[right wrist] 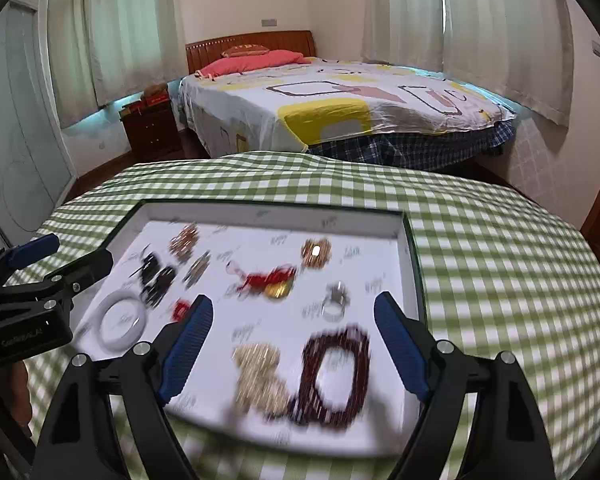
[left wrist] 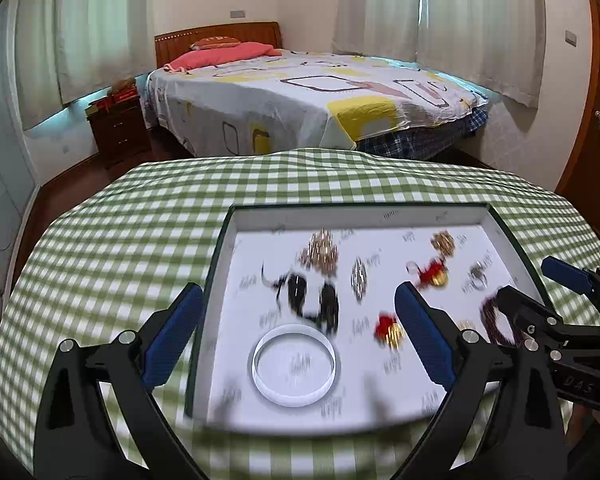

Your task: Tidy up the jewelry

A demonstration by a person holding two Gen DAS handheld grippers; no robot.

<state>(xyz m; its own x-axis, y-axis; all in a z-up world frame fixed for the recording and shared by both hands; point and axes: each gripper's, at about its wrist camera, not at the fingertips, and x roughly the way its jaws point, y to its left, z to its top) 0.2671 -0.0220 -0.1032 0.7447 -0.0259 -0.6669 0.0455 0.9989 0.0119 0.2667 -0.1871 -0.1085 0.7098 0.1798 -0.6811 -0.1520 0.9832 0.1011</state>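
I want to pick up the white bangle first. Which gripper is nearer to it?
Left. The white bangle lies in the tray, between the open fingers of the left gripper. The right gripper hovers open over the dark red bead bracelet, further right.

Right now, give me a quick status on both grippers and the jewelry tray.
Left gripper open above white bangle. Right gripper open above dark bead bracelet. Jewelry loose in tray. Nothing held, nothing blocking.
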